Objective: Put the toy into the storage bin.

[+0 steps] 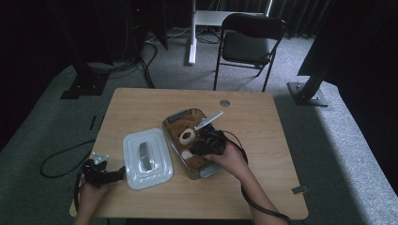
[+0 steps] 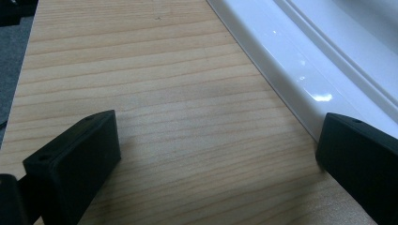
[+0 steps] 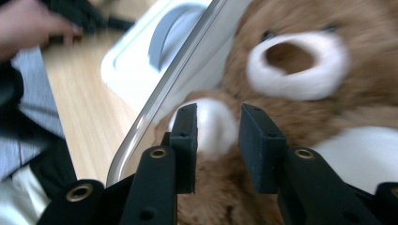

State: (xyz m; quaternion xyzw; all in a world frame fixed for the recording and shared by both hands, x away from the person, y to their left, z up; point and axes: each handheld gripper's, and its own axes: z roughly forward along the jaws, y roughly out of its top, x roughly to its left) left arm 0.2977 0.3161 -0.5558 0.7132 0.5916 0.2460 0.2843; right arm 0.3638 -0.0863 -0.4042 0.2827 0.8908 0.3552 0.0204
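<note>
Right tool (image 3: 217,136) jaws parted around teddy bear's (image 3: 300,112) white paw, not pinching (left tool (image 2: 211,154) open, on desk (image 2: 164,117) beside lid (image 2: 300,61)). Bear in clear container (image 1: 174,123); soft, light, best grabbed by paw.

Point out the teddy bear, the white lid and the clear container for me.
teddy bear (image 3: 300,65), right gripper view, on its white muzzle.
white lid (image 1: 148,159), high view, on its flat top by the handle.
clear container (image 1: 176,117), high view, on its far rim.
</note>
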